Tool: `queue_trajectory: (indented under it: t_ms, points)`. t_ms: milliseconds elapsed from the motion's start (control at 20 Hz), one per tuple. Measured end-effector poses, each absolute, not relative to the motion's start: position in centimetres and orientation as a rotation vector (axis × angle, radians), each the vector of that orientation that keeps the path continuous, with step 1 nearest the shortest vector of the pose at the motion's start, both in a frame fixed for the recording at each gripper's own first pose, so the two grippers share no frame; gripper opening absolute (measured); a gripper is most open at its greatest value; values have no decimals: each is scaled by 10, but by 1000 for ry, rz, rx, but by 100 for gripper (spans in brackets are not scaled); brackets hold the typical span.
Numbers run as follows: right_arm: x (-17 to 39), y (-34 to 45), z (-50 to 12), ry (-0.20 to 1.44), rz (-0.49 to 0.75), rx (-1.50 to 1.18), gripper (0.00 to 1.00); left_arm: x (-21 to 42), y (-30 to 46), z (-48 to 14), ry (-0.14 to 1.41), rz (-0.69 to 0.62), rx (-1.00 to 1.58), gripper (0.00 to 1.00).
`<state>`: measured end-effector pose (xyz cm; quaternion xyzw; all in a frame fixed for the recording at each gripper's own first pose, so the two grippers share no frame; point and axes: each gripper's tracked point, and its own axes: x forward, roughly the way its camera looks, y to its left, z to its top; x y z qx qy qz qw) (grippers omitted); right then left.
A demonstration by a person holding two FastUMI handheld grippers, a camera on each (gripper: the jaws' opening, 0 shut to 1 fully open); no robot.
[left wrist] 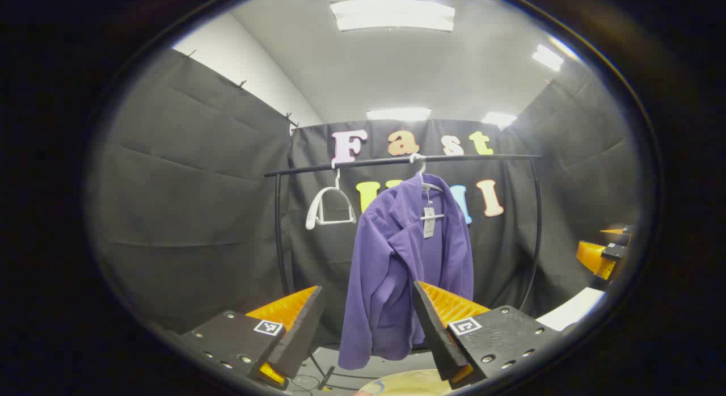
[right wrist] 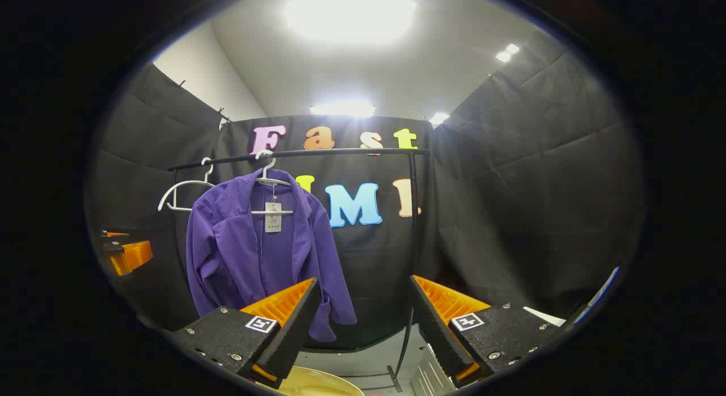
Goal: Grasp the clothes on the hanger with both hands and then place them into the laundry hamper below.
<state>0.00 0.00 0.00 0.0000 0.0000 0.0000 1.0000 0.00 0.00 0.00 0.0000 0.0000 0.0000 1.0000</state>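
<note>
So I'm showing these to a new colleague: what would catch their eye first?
Probably the purple ribbed jacket with a paper tag, hanging on a white hanger from the black metal rail at the booth's back. Next, an empty white hanger on that rail, to the jacket's left in the left gripper view. Both open grippers, left and right, point toward the jacket.

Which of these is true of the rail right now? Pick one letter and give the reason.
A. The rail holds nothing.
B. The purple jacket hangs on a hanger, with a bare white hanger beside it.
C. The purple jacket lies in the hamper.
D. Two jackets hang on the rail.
B: the purple jacket hangs from its hanger on the rail, and an empty white hanger hangs next to it; both grippers are open, apart from the cloth.
</note>
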Motion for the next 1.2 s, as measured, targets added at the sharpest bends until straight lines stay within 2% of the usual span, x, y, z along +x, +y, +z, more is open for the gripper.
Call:
queue_trajectory:
  t_ms: [350,400,700,750,1200]
  points:
    - [7,-5,-7,11,-10,20,96,15,-7,-2,8,4,-3,85]
    - [8,-6,-5,7,-14,26,96,17,-9,0,6,4,-3,89]
    - [20,-10,0,-1,-18,29,96,23,-10,5,-1,6,-2,85]
    - [22,-10,1,-3,-14,32,95,24,-10,7,-5,8,0,89]
    - [79,3,38,-75,75,28,95,70,-44,45,-57,24,-21,93]
